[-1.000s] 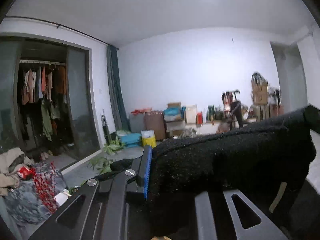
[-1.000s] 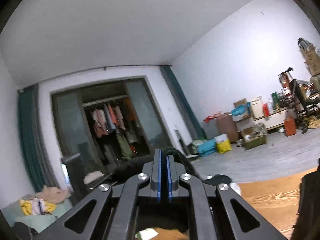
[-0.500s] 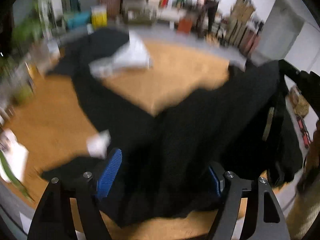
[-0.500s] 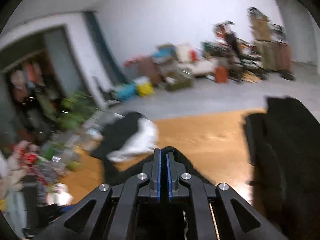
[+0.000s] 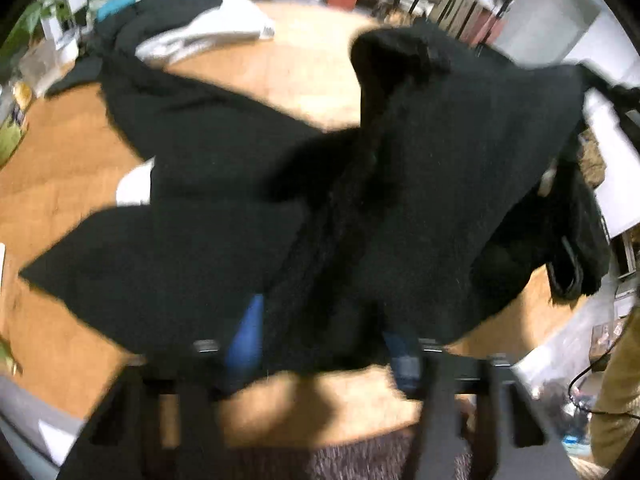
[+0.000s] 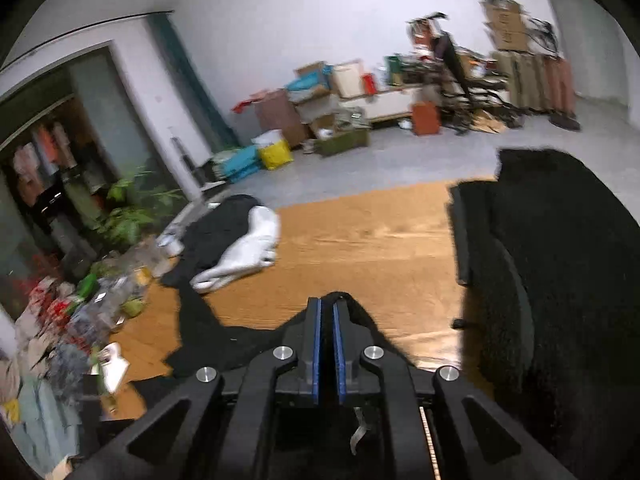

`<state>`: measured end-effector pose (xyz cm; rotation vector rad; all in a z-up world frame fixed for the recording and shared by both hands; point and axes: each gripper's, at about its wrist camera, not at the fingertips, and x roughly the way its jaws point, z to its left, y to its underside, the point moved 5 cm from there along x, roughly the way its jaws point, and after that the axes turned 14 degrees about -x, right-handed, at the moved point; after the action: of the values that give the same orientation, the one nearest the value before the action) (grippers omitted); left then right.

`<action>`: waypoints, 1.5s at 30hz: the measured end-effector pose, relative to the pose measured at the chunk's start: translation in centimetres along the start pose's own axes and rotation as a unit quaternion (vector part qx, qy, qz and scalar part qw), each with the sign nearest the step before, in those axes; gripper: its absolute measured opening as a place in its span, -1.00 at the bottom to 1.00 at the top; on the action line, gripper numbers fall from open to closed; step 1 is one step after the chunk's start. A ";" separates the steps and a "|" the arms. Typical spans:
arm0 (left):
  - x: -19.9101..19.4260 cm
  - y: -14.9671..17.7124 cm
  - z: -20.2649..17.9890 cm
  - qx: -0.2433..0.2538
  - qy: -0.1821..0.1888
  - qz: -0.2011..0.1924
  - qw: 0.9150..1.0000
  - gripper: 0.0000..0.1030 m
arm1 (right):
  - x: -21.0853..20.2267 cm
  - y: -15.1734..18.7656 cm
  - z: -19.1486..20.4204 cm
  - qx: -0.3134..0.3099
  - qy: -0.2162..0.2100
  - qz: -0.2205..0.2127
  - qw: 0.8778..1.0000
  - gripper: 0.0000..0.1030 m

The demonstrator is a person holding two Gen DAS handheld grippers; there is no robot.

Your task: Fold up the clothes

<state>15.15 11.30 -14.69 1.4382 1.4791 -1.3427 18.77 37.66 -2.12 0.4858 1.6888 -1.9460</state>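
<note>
A black knit garment [image 5: 440, 200] hangs and spreads over the wooden table [image 5: 60, 168]. My left gripper [image 5: 326, 344] points steeply down at it. Its blue pads [image 5: 248, 336] stand apart and are closing, with a bunch of the black fabric between them. My right gripper [image 6: 326, 308] is shut on an edge of the black garment, which peeks past its tips. A large fold of the same cloth [image 6: 560, 260] hangs at the right of the right wrist view. The left wrist view is blurred.
Another black garment with a white garment [image 6: 244, 256] on it lies at the table's far left corner. Plants [image 6: 132, 216] and loose clutter line the table's left side. Boxes [image 6: 348, 76] stand along the far wall. A tan sleeve [image 5: 616, 392] shows at lower right.
Both views swung down from the ceiling and wall to the table. The black garment came down over the table. The left jaws opened wide, then narrowed around the fabric; the right stayed shut.
</note>
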 end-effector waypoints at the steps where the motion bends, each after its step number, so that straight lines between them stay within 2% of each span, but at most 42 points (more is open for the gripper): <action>1: -0.2 0.0 0.3 -0.015 -0.016 0.014 1.000 -0.70 | -1.0 -0.6 0.8 -0.006 -0.019 -0.005 1.000 -0.86; 2: -0.3 0.0 0.7 -0.029 -0.032 0.029 0.999 -0.71 | -2.0 -1.0 1.7 -0.010 -0.022 -0.016 1.000 -0.89; 3: -1.5 -0.4 1.1 -0.046 -0.028 0.027 0.998 -0.72 | -3.1 -1.5 2.4 -0.015 -0.026 -0.028 0.999 -0.90; 6: -6.8 -1.8 2.2 -0.092 -0.006 -0.002 0.996 -0.73 | -7.4 -4.1 3.1 -0.031 -0.029 -0.062 0.997 -0.93; 7: -8.5 -2.1 2.1 -0.096 -0.004 -0.014 0.995 -0.73 | -7.9 -4.6 3.3 -0.042 -0.030 -0.048 0.998 -0.93; 9: -11.5 -2.4 1.9 -0.101 -0.002 -0.034 0.994 -0.73 | -7.4 -4.3 4.2 -0.066 -0.058 0.025 0.996 -0.77; 10: -13.0 -2.6 1.9 -0.103 -0.001 -0.044 0.994 -0.73 | -6.5 -3.4 4.4 -0.061 -0.075 0.065 0.993 -0.54; 11: -14.1 -2.4 1.8 -0.104 -0.002 -0.052 0.993 -0.73 | -5.3 -1.9 4.5 -0.054 -0.086 0.108 0.989 0.03; 12: -15.1 -2.2 1.7 -0.103 -0.004 -0.059 0.993 -0.73 | -4.1 -0.2 4.6 -0.047 -0.096 0.152 0.983 0.23; 13: -16.2 -1.9 1.6 -0.103 -0.005 -0.066 0.993 -0.73 | -2.4 2.3 4.6 -0.038 -0.103 0.197 0.974 0.22; 16: -17.4 -2.0 1.8 -0.107 0.003 -0.069 0.992 -0.73 | 1.4 8.8 3.8 0.008 -0.128 0.281 0.951 0.21; 18: -17.8 -1.9 2.0 -0.105 0.002 -0.072 0.992 -0.73 | 3.3 12.7 3.4 0.059 -0.162 0.314 0.934 0.18; 21: -18.9 -1.6 1.7 -0.110 0.005 -0.079 0.991 -0.73 | 5.7 16.8 3.0 0.149 -0.219 0.318 0.910 0.16; 23: -19.5 -1.3 1.4 -0.113 0.011 -0.081 0.990 -0.73 | 7.1 18.3 2.7 0.199 -0.240 0.301 0.901 0.16; 25: -19.9 -1.1 1.6 -0.118 0.009 -0.085 0.989 -0.73 | 8.3 18.9 2.2 0.224 -0.239 0.286 0.901 0.13; 28: -20.3 -0.5 1.9 -0.122 0.002 -0.087 0.989 -0.73 | 9.3 18.8 1.0 0.263 -0.225 0.259 0.902 -0.03; 30: -20.2 -0.2 2.1 -0.127 -0.005 -0.081 0.989 -0.73 | 9.5 18.5 0.5 0.273 -0.222 0.245 0.903 -0.56; 32: -20.0 0.2 2.3 -0.128 -0.009 -0.068 0.989 -0.73 | 9.2 17.8 0.8 0.271 -0.231 0.236 0.904 -0.78; 34: -20.7 0.4 2.3 -0.131 -0.007 -0.063 0.989 -0.73 | 7.9 16.1 1.3 0.258 -0.244 0.221 0.909 -0.80; 36: -22.3 0.5 2.3 -0.138 0.000 -0.073 0.988 -0.73 | 5.8 13.2 1.6 0.250 -0.254 0.188 0.915 -0.81; 39: -26.9 0.7 2.0 -0.140 0.008 -0.115 0.983 -0.73 | -0.1 6.1 1.3 0.238 -0.279 0.103 0.924 -0.83; 42: -32.4 1.8 1.4 -0.137 0.016 -0.152 0.979 -0.73 | -7.9 -1.1 0.6 0.216 -0.286 0.002 0.934 -0.85; 45: -40.1 3.3 0.3 -0.127 0.033 -0.211 0.969 -0.73 | -15.1 -6.9 2.2 0.167 -0.282 -0.062 0.943 -0.86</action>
<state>25.09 -0.69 22.37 1.0489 2.0018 -1.2919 26.95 38.33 12.45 -0.0757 1.0539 -2.1988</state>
